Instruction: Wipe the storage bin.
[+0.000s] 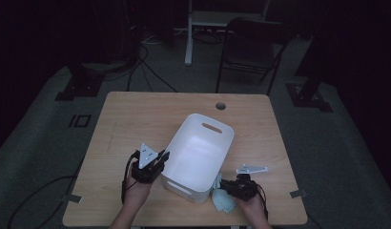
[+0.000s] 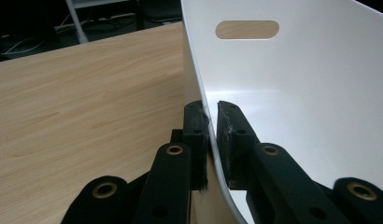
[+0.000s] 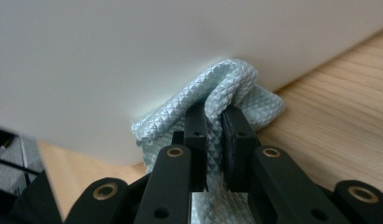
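A white plastic bin (image 1: 199, 155) with slot handles stands on the wooden table, empty inside. My left gripper (image 1: 161, 160) is shut on the bin's left wall; in the left gripper view the thin white wall (image 2: 320, 93) runs between the two black pads (image 2: 197, 126). A pale green quilted cloth (image 1: 223, 199) lies at the bin's near right corner. My right gripper (image 1: 226, 187) is shut on a fold of that cloth (image 3: 217, 93), which presses against the bin's outer side (image 3: 133, 56).
The table (image 1: 131, 124) has a round cable hole (image 1: 221, 105) at the back. A dark folding chair (image 1: 253, 45) and stand legs are on the floor beyond. The table's near edge runs just under both hands.
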Motion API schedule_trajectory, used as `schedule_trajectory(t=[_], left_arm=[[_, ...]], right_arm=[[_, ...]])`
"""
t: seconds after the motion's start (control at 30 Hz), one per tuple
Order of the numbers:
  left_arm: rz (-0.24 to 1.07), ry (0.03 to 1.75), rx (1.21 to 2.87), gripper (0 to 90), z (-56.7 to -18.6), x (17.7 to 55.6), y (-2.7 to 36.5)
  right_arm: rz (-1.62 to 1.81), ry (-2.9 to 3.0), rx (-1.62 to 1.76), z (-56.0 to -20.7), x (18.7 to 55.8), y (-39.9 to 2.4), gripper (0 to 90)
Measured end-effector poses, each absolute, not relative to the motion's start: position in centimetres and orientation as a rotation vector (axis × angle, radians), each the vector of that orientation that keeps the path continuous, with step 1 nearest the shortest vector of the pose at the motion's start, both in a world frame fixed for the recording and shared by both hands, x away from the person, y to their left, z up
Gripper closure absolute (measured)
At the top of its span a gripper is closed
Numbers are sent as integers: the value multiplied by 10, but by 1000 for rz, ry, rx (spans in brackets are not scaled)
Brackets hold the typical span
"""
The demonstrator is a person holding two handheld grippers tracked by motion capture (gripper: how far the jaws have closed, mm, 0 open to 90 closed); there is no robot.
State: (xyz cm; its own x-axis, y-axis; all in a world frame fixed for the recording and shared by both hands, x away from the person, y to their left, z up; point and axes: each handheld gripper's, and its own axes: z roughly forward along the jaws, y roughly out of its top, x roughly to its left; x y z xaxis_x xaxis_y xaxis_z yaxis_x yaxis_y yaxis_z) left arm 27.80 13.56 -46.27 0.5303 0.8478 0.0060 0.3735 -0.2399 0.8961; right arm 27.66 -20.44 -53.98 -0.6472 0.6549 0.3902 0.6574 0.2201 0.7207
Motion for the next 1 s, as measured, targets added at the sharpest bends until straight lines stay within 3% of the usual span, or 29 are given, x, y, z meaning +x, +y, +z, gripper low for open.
schedule_trajectory(t=[0.4,1.0], left_arm=[[630,998,1845,831,-462,278,134],[613,981,1849,829,-462,278,134]], right_arm=[[-1796,-2335,-1051,-477,223,-199,814],[-1625,-2408,-1270,-516,247,-199,820]])
